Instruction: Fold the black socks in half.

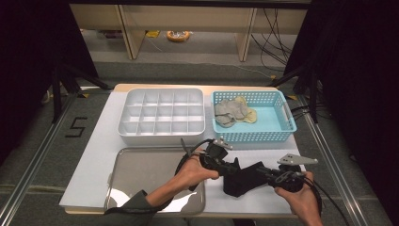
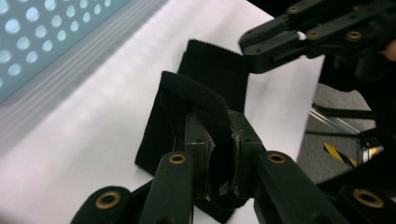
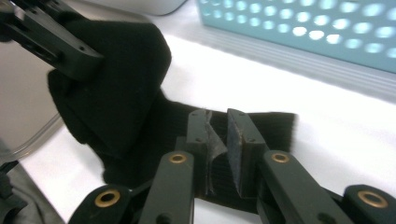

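Note:
A black sock lies on the white table near its front edge, partly lifted and folded. My left gripper comes in from the left and is shut on a raised fold of the sock; the cloth wraps over the jaw tips of the left gripper. From the right, my right gripper reaches the sock's other end. In the right gripper view the right gripper stands narrowly open just above the flat ribbed part of the sock, with no cloth between the pads.
A white compartment box sits at the back left. Beside it a light-blue basket holds a grey sock and a yellowish one. A shiny metal tray lies at the front left, under the left forearm.

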### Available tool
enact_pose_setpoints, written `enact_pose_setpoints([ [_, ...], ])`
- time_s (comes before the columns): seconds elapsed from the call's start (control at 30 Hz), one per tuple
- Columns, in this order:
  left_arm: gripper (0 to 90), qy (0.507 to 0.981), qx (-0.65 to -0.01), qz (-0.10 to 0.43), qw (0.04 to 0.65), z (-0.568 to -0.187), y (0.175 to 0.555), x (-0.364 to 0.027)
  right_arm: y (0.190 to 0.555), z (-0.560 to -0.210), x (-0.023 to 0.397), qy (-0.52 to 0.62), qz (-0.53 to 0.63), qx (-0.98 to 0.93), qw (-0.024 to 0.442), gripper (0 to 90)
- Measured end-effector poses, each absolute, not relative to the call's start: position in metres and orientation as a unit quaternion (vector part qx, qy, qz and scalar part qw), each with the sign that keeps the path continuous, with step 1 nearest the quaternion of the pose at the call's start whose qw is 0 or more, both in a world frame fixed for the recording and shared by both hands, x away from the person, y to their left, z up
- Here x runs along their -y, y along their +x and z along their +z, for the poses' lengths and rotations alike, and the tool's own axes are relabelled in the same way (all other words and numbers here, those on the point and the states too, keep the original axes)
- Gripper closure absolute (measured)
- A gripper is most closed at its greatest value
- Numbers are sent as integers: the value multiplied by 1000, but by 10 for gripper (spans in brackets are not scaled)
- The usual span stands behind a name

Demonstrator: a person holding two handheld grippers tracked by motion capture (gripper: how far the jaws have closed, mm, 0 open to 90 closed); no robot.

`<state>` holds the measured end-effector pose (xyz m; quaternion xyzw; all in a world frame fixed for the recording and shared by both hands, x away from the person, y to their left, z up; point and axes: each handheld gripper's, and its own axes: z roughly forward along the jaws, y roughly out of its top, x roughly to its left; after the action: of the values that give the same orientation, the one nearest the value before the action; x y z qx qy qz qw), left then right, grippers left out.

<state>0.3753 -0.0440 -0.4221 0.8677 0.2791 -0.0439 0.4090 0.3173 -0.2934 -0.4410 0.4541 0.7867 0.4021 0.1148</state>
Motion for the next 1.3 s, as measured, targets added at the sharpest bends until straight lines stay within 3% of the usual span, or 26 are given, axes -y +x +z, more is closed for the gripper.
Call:
enact_pose_setpoints([
  [0.27, 786, 874, -282, -52, 392, -434, 380, 76, 319, -438, 314, 478, 403, -769, 133, 788],
  [0.33, 738, 874, -283, -59, 390, -437, 380, 82, 316, -436, 313, 499, 401, -759, 117, 783],
  [0.7, 408, 863, -293, -70, 406, -434, 376, 90, 320, -437, 320, 483, 411, -762, 134, 762],
  [1.0, 401, 861, -284, -45, 420, -424, 367, 61, 319, -431, 323, 491, 420, -750, 141, 736],
  [1.3, 416, 854, -307, -24, 419, -433, 363, 23, 319, -439, 292, 458, 374, -797, 125, 691],
])
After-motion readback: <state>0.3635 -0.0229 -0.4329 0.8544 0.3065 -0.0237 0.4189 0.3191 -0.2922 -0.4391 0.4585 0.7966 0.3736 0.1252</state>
